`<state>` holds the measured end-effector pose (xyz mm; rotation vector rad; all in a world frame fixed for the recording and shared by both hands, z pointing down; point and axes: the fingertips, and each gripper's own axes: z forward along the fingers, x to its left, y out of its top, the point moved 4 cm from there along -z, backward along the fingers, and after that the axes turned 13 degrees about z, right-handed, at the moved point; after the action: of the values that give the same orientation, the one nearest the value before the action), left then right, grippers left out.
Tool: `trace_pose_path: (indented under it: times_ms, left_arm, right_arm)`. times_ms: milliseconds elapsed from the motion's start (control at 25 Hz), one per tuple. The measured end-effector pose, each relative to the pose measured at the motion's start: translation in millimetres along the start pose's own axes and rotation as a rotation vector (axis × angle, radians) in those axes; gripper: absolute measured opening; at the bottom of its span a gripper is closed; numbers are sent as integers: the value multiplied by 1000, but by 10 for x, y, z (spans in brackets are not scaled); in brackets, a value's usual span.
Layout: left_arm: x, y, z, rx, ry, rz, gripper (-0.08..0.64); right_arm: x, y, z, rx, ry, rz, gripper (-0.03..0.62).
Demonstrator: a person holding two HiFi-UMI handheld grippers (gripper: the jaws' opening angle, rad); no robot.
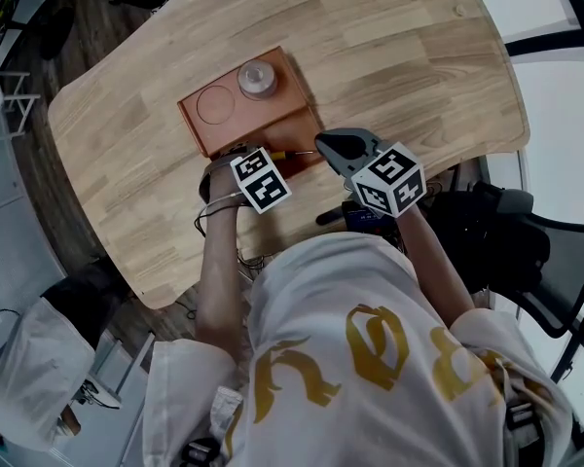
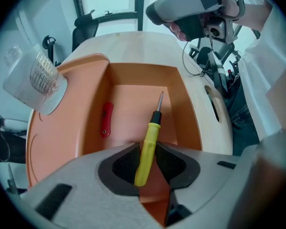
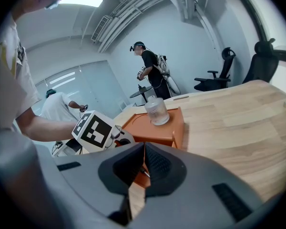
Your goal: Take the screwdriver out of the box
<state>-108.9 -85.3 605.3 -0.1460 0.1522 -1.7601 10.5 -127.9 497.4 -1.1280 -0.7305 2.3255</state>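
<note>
The orange box (image 2: 190, 113) lies open on the wooden table, with a flat lid part beside its tray. In the left gripper view a yellow-handled screwdriver (image 2: 150, 137) lies in the tray, shaft pointing away. My left gripper (image 2: 148, 151) points steeply down into the tray and its pads pinch the handle near its tail. In the head view the left gripper (image 1: 243, 159) is at the box's (image 1: 204, 129) near end, and a bit of the screwdriver (image 1: 284, 154) shows beside it. My right gripper (image 3: 143, 149) hovers just right of the box (image 3: 152, 132), shut on nothing.
A small red tool (image 2: 107, 119) lies in the tray left of the screwdriver. A clear plastic cup (image 1: 258, 78) stands on the lid part. The table's near edge runs close under both grippers. Office chairs (image 1: 526, 232) stand to the right, and people stand beyond the table.
</note>
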Motion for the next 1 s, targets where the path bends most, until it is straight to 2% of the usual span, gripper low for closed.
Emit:
trace_pose_path:
  times_ms: [160, 400, 720, 1000]
  left_arm:
    - [16, -16, -8, -13, 21, -66, 96]
    - [35, -23, -11, -16, 24, -98, 81]
    - [44, -32, -13, -34, 28, -141, 80]
    - [56, -40, -11, -52, 22, -187, 80]
  right_arm:
    - [20, 1, 8, -2, -1, -5, 12]
    - [33, 65, -19, -52, 12, 14, 12]
    - [-69, 52, -59, -37, -42, -11, 12]
    - [-256, 119, -170, -67, -100, 13, 12]
